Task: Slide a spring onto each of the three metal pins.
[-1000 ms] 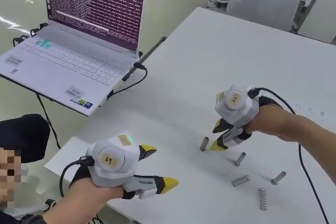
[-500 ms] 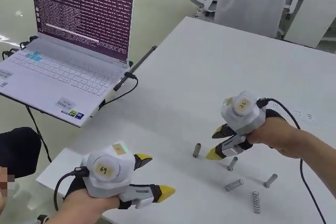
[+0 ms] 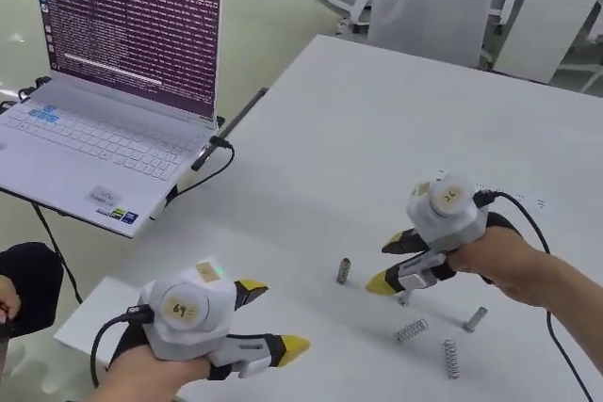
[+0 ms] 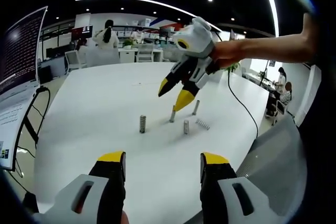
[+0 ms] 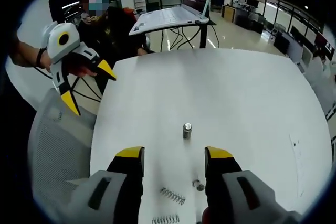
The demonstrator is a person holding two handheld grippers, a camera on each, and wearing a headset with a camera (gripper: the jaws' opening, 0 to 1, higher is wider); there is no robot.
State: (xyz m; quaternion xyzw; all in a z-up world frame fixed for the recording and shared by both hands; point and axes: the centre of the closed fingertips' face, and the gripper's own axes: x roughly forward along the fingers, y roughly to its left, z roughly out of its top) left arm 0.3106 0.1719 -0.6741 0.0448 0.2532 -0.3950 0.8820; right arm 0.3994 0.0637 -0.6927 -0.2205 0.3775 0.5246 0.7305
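Both claws open, empty. Right claw hung centre-right in head view; nearer spring lay flat on the worktop just lower right of it, long axis slanting up-right. Second spring further lower right. Bare pin stood between claw and nearer spring: likely obstruction. Sprung pin to its left. Left claw well apart, lower left.

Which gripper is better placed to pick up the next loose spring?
Right. The right gripper is open, close beside a bare pin and just above the loose springs. The left gripper, also open, is clearly farther from them.
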